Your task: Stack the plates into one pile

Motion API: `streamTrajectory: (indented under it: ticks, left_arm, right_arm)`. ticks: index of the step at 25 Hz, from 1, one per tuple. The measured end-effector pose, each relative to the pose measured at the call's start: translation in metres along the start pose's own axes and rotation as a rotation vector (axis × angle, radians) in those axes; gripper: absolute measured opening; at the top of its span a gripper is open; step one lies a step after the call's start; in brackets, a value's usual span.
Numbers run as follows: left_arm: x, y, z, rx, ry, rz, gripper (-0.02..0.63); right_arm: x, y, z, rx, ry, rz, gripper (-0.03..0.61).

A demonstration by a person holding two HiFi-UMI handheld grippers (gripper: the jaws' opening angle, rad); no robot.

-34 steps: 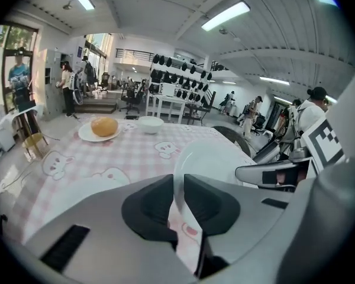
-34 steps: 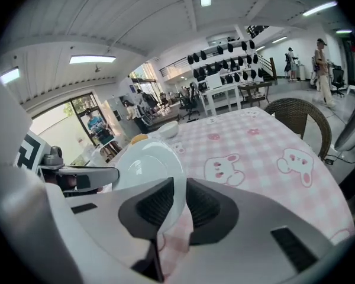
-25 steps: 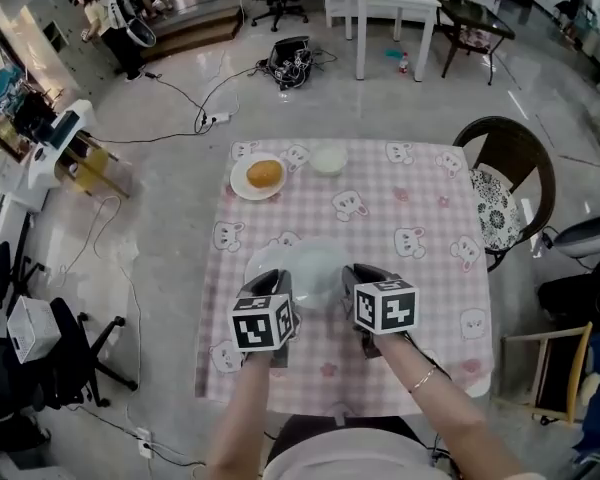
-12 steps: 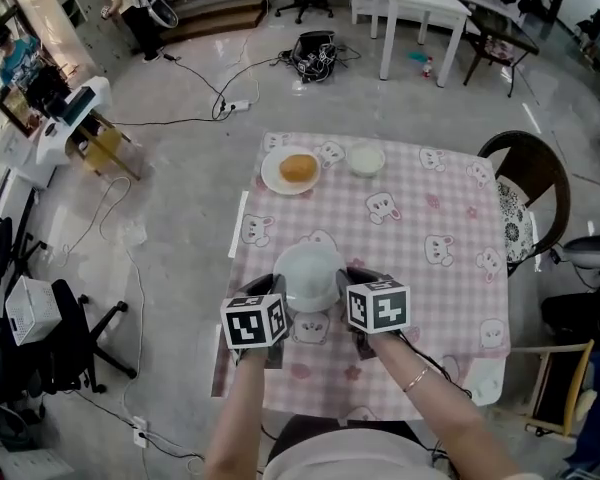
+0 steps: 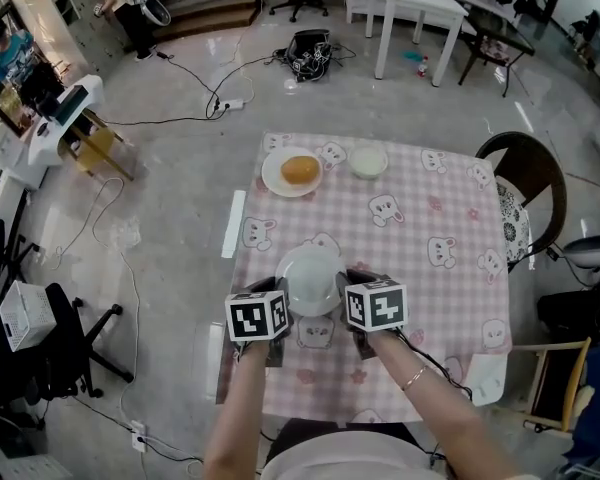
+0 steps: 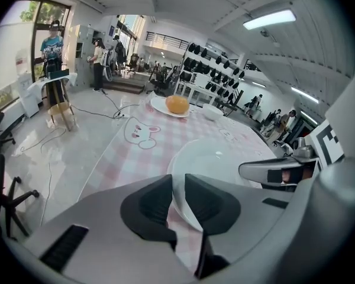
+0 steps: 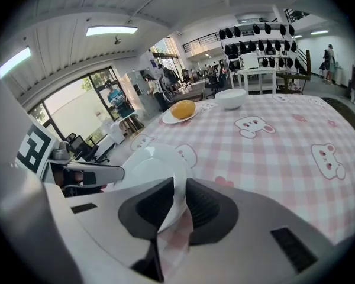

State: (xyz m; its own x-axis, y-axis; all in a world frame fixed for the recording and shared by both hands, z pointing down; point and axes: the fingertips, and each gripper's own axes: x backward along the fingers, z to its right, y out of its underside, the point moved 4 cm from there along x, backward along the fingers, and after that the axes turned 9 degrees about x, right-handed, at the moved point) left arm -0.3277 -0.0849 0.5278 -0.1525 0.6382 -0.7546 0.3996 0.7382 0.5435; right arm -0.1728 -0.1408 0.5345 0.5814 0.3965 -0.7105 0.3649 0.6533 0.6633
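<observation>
Left claw (image 6: 178,185) is clamped on the white plate's (image 5: 310,280) left rim. Right claw (image 7: 178,188) has its jaws easing open, pads on the opposite rim, over the checked bench (image 5: 435,213).

The table (image 5: 450,268) is covered by a pink checked cloth (image 5: 420,218) printed with rabbits. Near its far edge lie a white plate (image 5: 276,180) bearing a round orange food item (image 5: 299,170) and, just beside it, a small white bowl (image 5: 368,161).
</observation>
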Motion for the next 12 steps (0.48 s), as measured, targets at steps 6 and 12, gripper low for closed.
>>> streamTrajectory:
  ticks: [6, 12]
  left_arm:
    - [-0.010, 0.001, -0.004, -0.023, -0.009, -0.007, 0.080]
    - [-0.006, -0.002, -0.003, -0.035, -0.012, 0.007, 0.081]
  right_arm:
    - [-0.011, 0.006, 0.002, 0.013, 0.028, 0.002, 0.075]
    - [-0.009, 0.004, 0.000, 0.044, 0.044, 0.008, 0.080]
